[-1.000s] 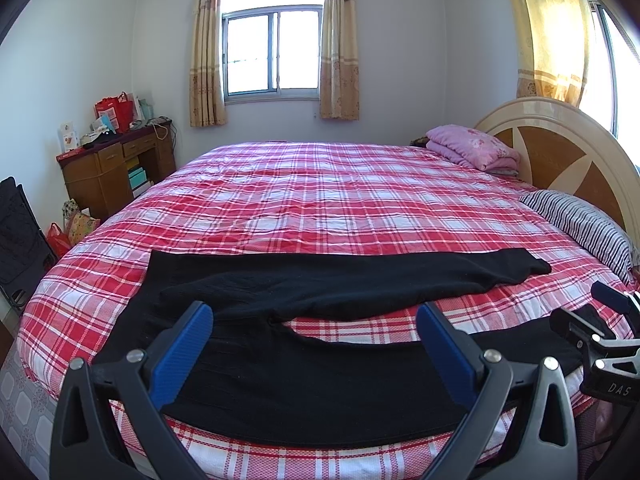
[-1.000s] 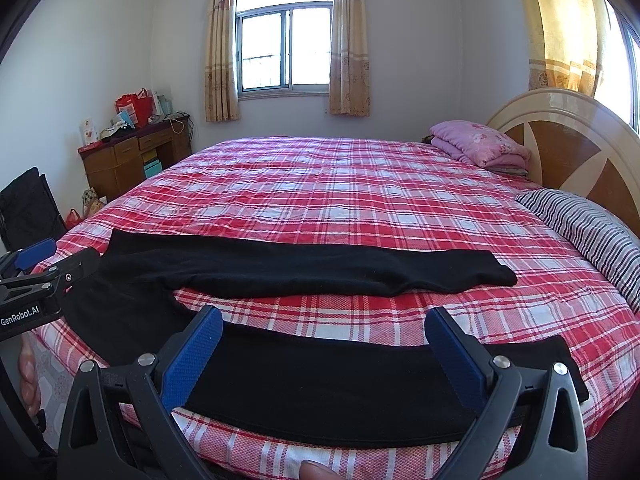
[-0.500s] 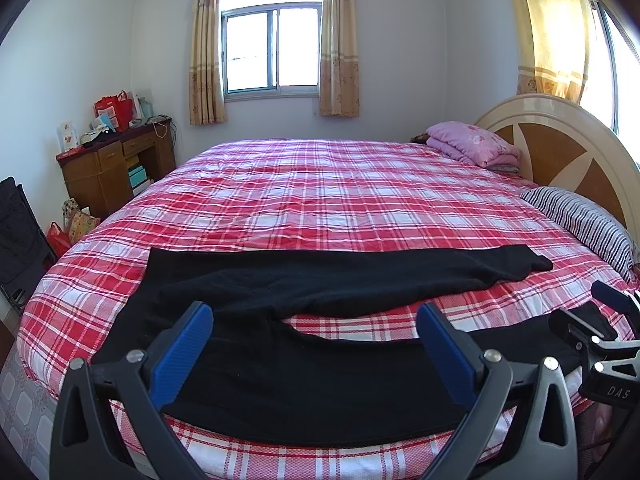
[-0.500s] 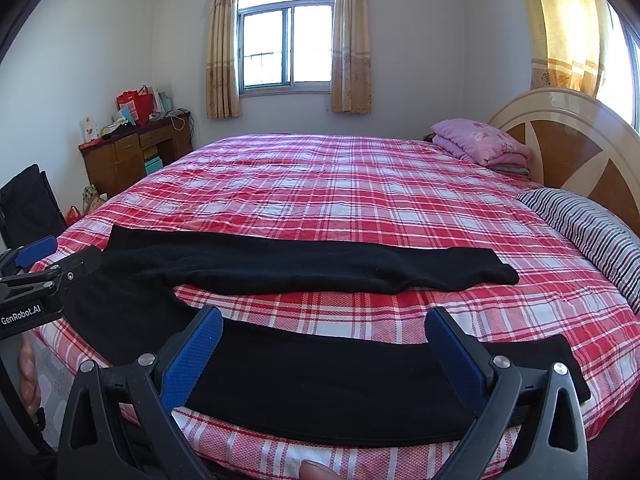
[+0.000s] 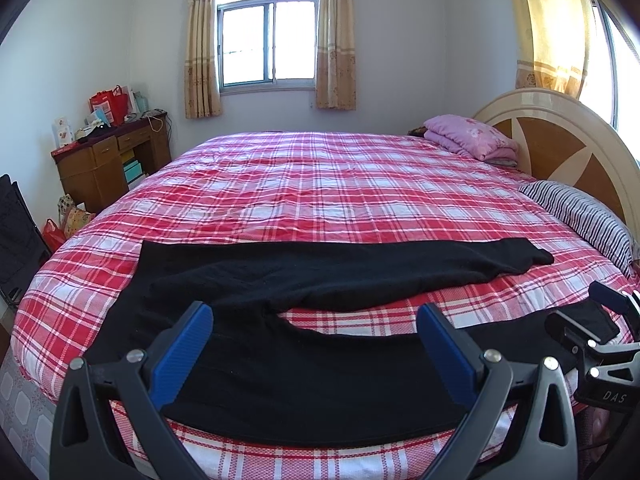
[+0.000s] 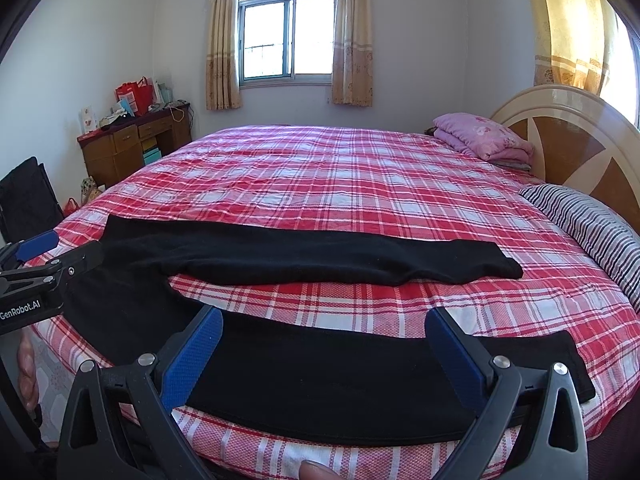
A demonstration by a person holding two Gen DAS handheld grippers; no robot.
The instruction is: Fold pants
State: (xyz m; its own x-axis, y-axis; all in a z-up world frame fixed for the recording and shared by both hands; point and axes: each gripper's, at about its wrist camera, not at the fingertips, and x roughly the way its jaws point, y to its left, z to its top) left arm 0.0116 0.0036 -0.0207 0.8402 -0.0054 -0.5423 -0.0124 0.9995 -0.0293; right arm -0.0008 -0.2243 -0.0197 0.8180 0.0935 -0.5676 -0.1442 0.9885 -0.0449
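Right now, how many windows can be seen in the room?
2: one window in the far wall between tan curtains, and another at the right edge above the headboard, mostly cut off by the frame.

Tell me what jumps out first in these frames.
The black pants lie spread flat across the near edge of the red plaid bed, legs apart, unfolded. Both the left gripper and the right gripper hover open over the near leg. A pink folded quilt sits by the headboard.
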